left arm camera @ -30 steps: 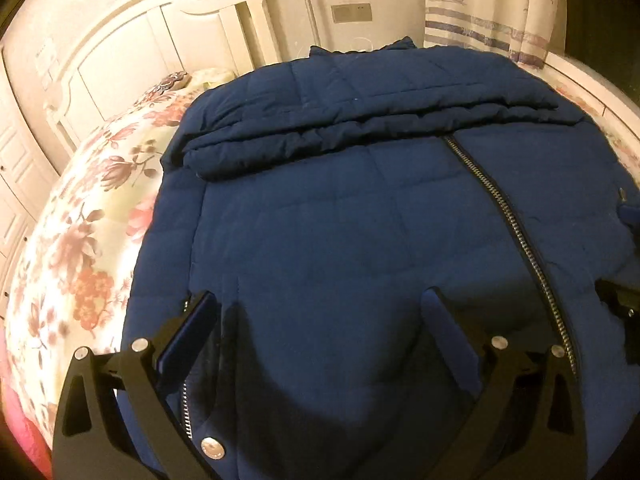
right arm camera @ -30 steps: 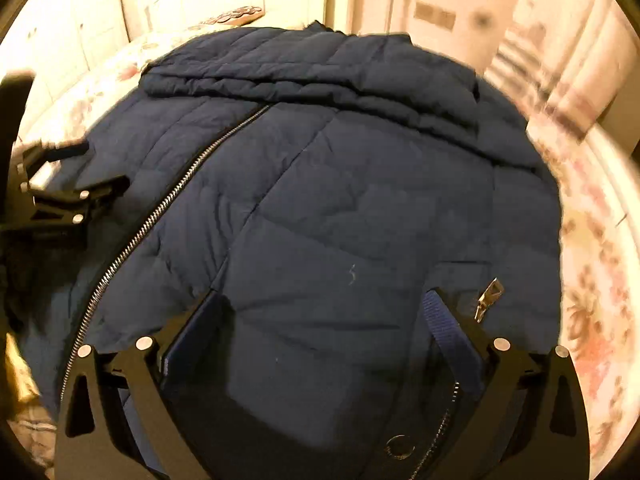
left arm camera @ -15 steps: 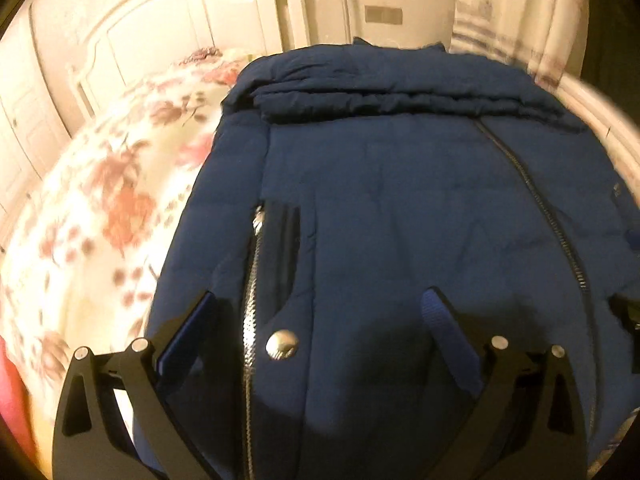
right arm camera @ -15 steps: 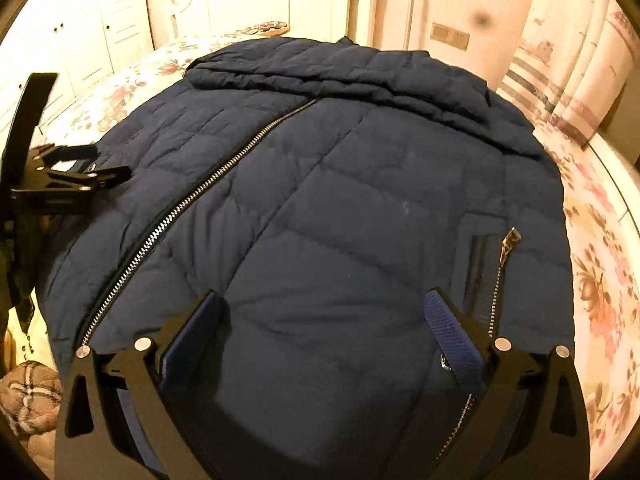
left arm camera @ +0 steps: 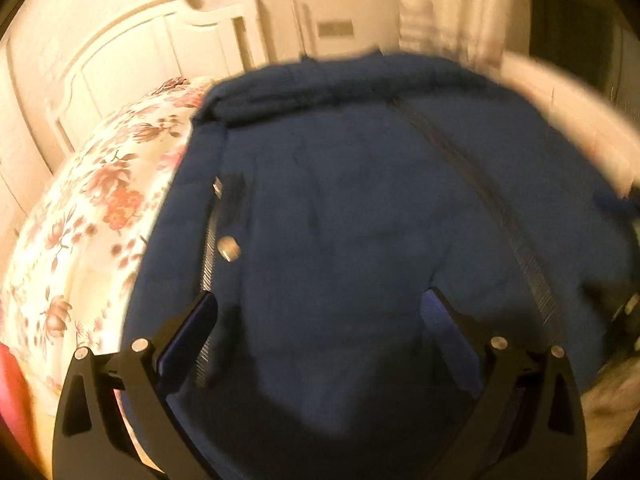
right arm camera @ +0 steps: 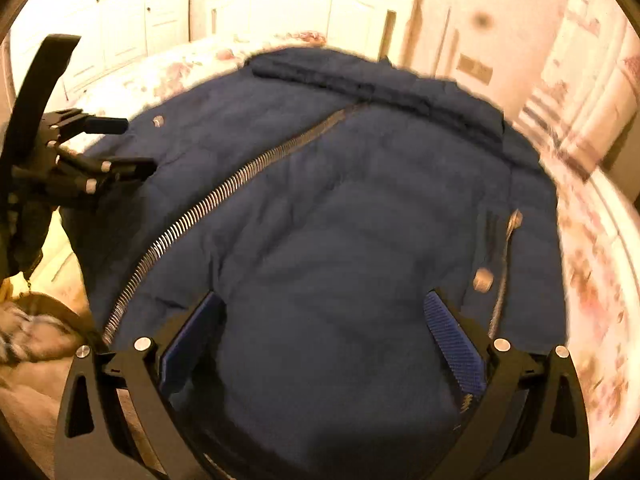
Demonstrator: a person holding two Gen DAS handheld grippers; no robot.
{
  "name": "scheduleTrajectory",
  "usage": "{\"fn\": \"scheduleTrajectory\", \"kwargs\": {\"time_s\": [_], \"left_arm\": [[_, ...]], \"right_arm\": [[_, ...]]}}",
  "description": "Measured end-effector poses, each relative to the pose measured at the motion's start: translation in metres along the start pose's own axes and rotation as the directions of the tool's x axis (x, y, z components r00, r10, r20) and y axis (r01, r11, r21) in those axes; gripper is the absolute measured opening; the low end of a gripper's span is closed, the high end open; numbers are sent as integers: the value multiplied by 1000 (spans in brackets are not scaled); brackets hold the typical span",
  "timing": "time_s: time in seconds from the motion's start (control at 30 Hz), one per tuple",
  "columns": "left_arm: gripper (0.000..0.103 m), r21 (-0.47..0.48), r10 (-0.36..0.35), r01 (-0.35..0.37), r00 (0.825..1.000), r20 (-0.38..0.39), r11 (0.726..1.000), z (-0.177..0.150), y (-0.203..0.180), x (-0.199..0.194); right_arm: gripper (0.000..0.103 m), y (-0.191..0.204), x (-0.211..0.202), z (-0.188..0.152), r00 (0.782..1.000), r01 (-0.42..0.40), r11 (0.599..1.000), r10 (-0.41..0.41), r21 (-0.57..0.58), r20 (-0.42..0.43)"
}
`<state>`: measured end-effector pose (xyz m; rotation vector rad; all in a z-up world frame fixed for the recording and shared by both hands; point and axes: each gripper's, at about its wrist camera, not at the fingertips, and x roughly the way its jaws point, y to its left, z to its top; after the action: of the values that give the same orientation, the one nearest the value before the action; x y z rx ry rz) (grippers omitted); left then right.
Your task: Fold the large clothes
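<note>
Bedroom, warm dim light: floral-print bedspread [left arm camera: 92, 216] on a bed with a white panelled headboard [left arm camera: 132, 76], striped curtain [right arm camera: 556, 120] toward the far right.

Status: navy blue quilted puffer jacket [left arm camera: 360, 216] lies front-up across the bed, collar end toward the headboard, hem at the near edge. Silver metal front zipper [right arm camera: 224, 196] looks closed along its whole length. At the far end a thick rolled band of fabric runs across the jacket; my read is the sleeves or hood are already folded in there, but blur hides which. Body is still flat and full length, so the main fold, hem up toward collar, is not yet done. Roughly early-to-mid task.

Grippers:
- left gripper [left arm camera: 320, 320]: jaws spread wide, nothing between them. Hovers over the hem on the jacket's left half, pocket zip and round silver snap button [left arm camera: 229, 249] just beyond the left finger.
- right gripper [right arm camera: 324, 320]: jaws spread wide too, empty. Over the hem on the right half, between front zipper and right pocket zip.

Contact with fabric: cannot tell, both views are blurred. Hem itself sits below the fingers, mostly out of view.
</note>
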<state>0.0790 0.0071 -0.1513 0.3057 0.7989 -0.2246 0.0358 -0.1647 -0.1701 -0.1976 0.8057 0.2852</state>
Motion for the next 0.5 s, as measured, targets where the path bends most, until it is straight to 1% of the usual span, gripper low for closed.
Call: {"fn": "scheduleTrajectory", "kwargs": {"time_s": [0.03, 0.07, 0.13, 0.2, 0.23, 0.3, 0.33, 0.37, 0.4, 0.43, 0.47, 0.5], "left_arm": [[101, -11, 7, -7, 999, 31, 1000, -4, -1, -3], [101, -21, 5, -4, 1000, 27, 1000, -3, -1, -1], [101, -28, -19, 19, 1000, -4, 999, 3, 3, -1], [101, -26, -24, 24, 1000, -1, 999, 4, 7, -6], [101, -21, -11, 11, 1000, 7, 1000, 2, 9, -9], [101, -17, 13, -13, 1000, 21, 1000, -8, 15, -14], [101, -26, 18, -18, 999, 29, 1000, -13, 19, -16], [101, -40, 19, -17, 999, 33, 999, -17, 24, -16], [101, -69, 5, -3, 1000, 26, 998, -24, 32, -14], [101, -90, -16, 18, 1000, 21, 996, -27, 38, -13], [101, -113, -36, 38, 999, 18, 993, -29, 43, -12], [101, -128, -39, 41, 999, 11, 991, -28, 47, -14]], "right_arm": [[99, -7, 0, -2, 1000, -29, 999, 29, 46, 10], [99, -9, -1, -2, 999, -36, 998, 36, 55, 3], [99, -5, -4, 1, 1000, -3, 1000, 3, 18, -12], [99, -2, -13, 2, 1000, 26, 1000, -26, -4, 6], [99, -2, -16, 1, 1000, 29, 1000, -29, -6, 13], [99, -7, -21, -6, 999, 37, 999, -37, 3, 19], [99, -13, -21, -13, 999, 40, 999, -41, 24, 16], [99, -20, -19, -20, 1000, 26, 998, -27, 54, 10], [99, -27, -18, -27, 1000, 6, 996, -7, 89, 9], [99, -35, -20, -35, 999, -19, 993, 16, 120, 33], [99, -37, -23, -39, 999, -21, 992, 15, 126, 43], [99, -37, -27, -40, 999, -17, 992, 12, 123, 38]]}}
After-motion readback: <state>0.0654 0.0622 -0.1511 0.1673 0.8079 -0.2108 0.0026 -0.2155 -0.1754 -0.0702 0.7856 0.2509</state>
